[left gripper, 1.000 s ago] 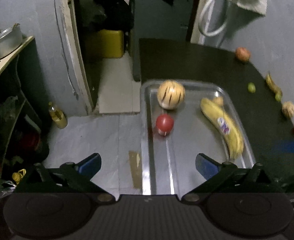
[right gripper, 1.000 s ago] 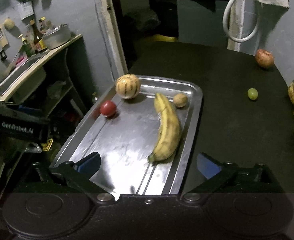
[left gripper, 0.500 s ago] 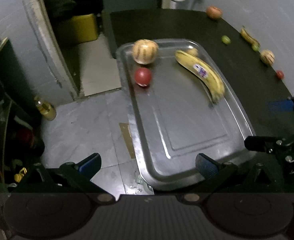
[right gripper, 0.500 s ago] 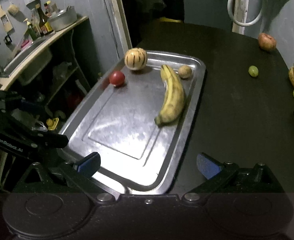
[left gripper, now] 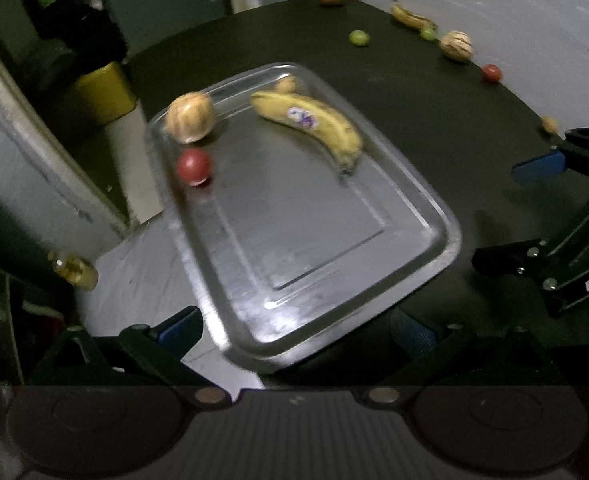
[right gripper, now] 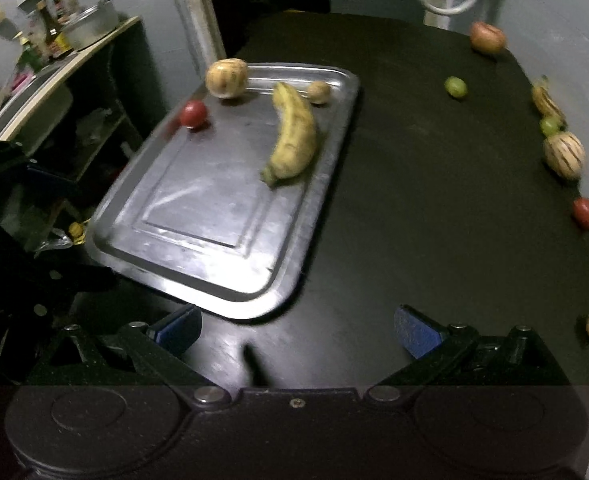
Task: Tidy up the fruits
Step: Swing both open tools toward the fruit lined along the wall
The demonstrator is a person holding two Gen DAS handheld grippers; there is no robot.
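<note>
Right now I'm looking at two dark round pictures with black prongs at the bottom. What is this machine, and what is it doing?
There is no robot here. A person holds a two-fingered grabbing tool in each hand, and each tool carries a wide-angle camera looking out along its fingers. One picture is from the left gripper, the other from the right gripper. Both stand open and hold nothing.

Ahead is a dark table with a metal tray. On the tray lie a banana, a striped round fruit, a red fruit and a small brown one. More fruit lies along the table's far edge, among them another striped fruit and a green one. The job is to sort them.
</note>
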